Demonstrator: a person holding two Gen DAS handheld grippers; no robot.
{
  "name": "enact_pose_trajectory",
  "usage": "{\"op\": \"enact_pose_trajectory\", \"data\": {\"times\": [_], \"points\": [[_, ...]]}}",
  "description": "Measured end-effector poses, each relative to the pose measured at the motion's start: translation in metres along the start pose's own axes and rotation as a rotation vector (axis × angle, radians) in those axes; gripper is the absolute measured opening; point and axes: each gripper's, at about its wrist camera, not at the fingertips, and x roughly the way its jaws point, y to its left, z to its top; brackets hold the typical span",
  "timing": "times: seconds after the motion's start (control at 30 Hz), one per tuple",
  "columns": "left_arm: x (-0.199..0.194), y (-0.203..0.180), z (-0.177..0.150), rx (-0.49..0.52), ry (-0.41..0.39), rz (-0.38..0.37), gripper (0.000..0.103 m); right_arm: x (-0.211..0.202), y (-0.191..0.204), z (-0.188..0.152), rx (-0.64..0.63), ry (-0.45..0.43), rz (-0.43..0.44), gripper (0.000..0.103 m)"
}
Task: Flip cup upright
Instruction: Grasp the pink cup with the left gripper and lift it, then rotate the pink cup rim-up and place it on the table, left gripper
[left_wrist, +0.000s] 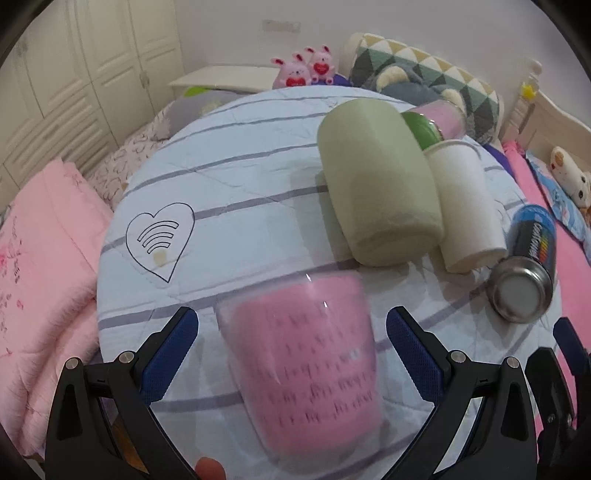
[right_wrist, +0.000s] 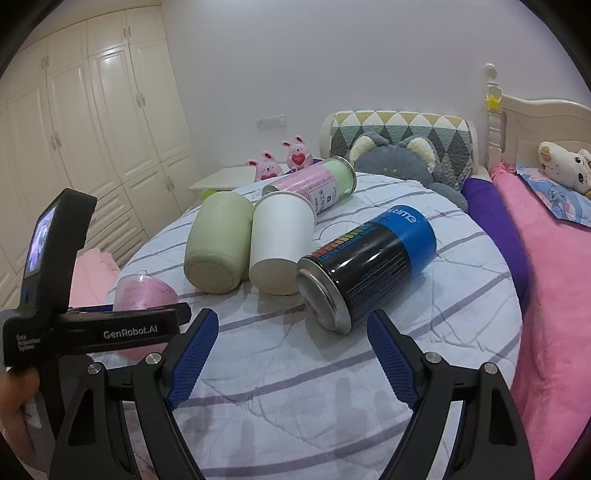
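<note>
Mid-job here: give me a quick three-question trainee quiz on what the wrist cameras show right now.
1. True or false: the left gripper is open around the pink cup.
2. Which lies nearest the right gripper? A) green cup B) white cup C) can
3. Fill in: the green cup, white cup and can all lie on their ____.

Key: 1 true; 2 C; 3 sides.
</note>
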Motion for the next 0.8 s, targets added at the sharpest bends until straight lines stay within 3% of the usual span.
{"op": "enact_pose_trajectory", "data": {"times": [0.1,0.2,0.37,0.47,0.63,0.8], "points": [[0.003,0.002,0.001,-0.014,0.005,-0.008,0.101,0.005,0.001,0.002,-0.001,0.006,0.004,0.084],[0.006,0.003,0.001,-0.010,0.018,-0.024,0.075,0.008,0.002,0.003,-0.004,0.010,0.006,0.084],[0.005,0.003,0.003,0.003,0.010,-0.043,0.073,0.010,0.005,0.002,-0.010,0.016,0.006,0.084],[-0.006,0.007,0.005,0.007,-0.047,-0.061,0.073,0.010,0.007,0.002,-0.015,0.022,0.006,0.084],[-0.026,0.011,0.008,0.035,-0.183,-0.028,0.071,0.009,0.012,0.002,-0.026,0.021,0.009,0.084],[-0.023,0.014,0.011,0.050,-0.197,-0.032,0.071,0.012,0.016,0.001,-0.033,0.031,0.011,0.084]]}}
